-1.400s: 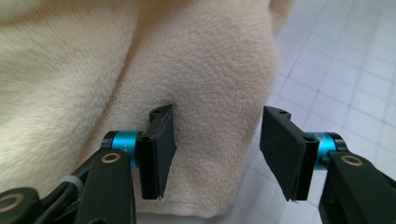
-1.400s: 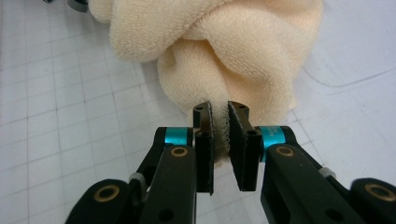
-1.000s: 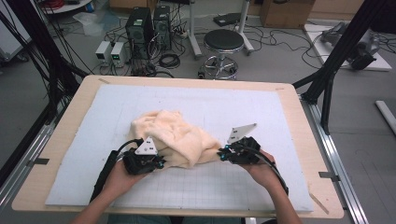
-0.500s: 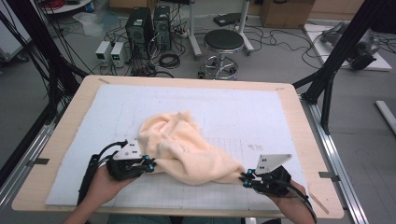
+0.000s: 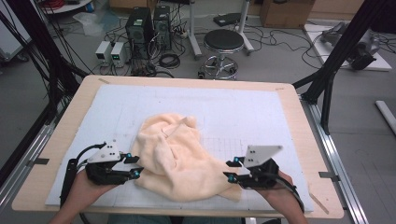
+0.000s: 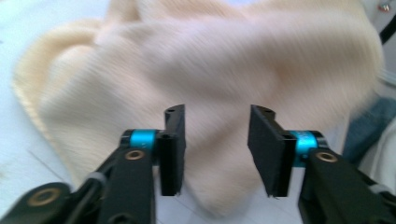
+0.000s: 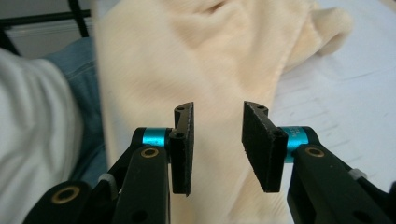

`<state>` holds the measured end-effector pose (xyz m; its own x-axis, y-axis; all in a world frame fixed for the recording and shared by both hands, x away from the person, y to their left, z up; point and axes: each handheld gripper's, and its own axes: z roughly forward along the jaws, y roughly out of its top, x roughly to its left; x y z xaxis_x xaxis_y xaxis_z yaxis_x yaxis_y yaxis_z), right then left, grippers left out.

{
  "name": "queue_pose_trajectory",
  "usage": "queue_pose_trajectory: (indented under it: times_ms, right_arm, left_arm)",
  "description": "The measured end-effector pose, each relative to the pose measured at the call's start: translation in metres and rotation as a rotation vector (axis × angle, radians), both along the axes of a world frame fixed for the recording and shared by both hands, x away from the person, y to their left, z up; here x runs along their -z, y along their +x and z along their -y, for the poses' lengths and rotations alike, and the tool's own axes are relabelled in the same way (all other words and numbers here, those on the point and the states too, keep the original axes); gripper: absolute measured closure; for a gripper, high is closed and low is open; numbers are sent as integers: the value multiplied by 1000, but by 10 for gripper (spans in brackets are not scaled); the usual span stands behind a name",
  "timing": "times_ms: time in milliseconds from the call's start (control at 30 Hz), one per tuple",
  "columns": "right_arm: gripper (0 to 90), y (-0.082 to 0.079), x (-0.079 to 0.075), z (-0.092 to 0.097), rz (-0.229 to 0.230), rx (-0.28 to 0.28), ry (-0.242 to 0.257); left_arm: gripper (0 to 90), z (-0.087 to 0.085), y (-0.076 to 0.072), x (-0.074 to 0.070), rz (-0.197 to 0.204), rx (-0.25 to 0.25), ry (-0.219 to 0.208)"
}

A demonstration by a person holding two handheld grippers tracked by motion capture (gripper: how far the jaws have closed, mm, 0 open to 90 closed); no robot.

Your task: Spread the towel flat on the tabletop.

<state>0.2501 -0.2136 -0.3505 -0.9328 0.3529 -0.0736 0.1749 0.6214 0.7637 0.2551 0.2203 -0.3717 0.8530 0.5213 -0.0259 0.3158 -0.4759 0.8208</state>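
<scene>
Cloth (image 5: 180, 158), cream and fleecy, lies rumpled on the white mat (image 5: 261, 112) in the high view, between the left gripper (image 5: 134, 166) and the right gripper (image 5: 230, 170); spreading looks begun, but smoothing or folding remains. Beyond the fingers the table is bare, so nothing blocks them. Left gripper view: jaws have just been opening, standing apart, cloth ahead and unpinched. Right gripper view: jaws likewise just parted, cloth beyond, a sleeve (image 7: 37, 140) alongside.
</scene>
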Motion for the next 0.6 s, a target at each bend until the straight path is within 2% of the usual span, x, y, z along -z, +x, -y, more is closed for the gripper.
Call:
queue_pose_trajectory:
  times_ms: [67, 133, 167, 200, 267, 300, 367, 400, 467, 500, 533, 567, 600]
  right_arm:
    - [614, 19, 3, -14, -5, -10, -1]
    - [595, 36, 10, -27, -14, -17, 6]
    - [579, 52, 18, -38, -27, -9, -1]
    - [579, 52, 18, -38, -27, -9, -1]
    - [555, 69, 30, -51, -44, -5, -17]
    - [553, 79, 41, -61, -64, 4, -35]
    - [555, 88, 50, -67, -86, 8, -55]
    - [555, 88, 50, -67, -86, 8, -55]
    - [701, 99, 66, -73, -148, 6, -86]
    - [701, 99, 66, -73, -148, 6, -86]
    - [778, 101, 69, -73, -174, 0, -91]
    - [811, 102, 71, -74, -194, -11, -92]
    - [824, 102, 72, -73, -192, -15, -96]
  left_arm:
    - [521, -2, 8, -2, 2, -28, -34]
    - [519, -4, 17, 0, -5, -55, -25]
    - [506, -5, 23, 3, -11, -73, -25]
    - [506, -5, 31, 7, -20, -89, -21]
    - [487, -5, 42, 15, -37, -130, 5]
    - [463, -4, 47, 19, -49, -139, 16]
    - [464, -2, 54, 26, -69, -154, 31]
    - [464, 0, 59, 30, -84, -158, 39]
    - [513, 3, 66, 38, -128, -150, 60]
    - [513, 5, 68, 41, -142, -149, 64]
    - [549, 6, 70, 43, -157, -137, 70]
    - [619, 8, 70, 45, -160, -130, 72]
    - [675, 10, 70, 46, -155, -116, 88]
